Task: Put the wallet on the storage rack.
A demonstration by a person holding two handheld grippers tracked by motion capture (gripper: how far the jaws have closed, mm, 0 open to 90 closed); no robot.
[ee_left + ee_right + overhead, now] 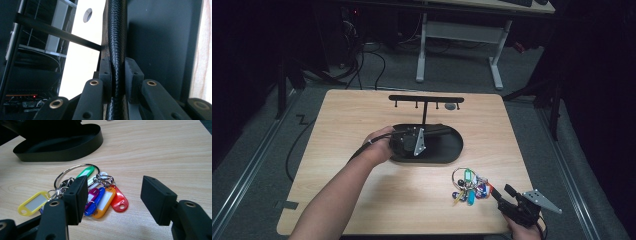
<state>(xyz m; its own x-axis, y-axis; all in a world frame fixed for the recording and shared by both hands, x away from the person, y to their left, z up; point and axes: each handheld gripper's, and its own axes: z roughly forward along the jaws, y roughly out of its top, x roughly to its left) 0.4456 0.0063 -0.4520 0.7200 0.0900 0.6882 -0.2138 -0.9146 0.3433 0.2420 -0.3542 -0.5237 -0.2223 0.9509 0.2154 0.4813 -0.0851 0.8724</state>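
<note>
A black braided cord (117,32) runs between the jaws of my left gripper (117,72), which is shut on it. In the high view that left gripper (432,131) lies low over the black oval tray (454,150), pointing right, close to the post of the T-shaped hanger stand (426,98). A bunch of coloured key tags on a metal ring (467,186) lies on the table at the front right. My right gripper (502,192) stands open just right of the bunch. The key tags (100,195) sit ahead of the right gripper (116,195), touching neither jaw.
The wooden table (362,200) carries the tray (62,150) in its middle. A small grey oval object (451,106) lies under the hanger's right end. A desk frame (457,35) and cables stand on the floor beyond the table.
</note>
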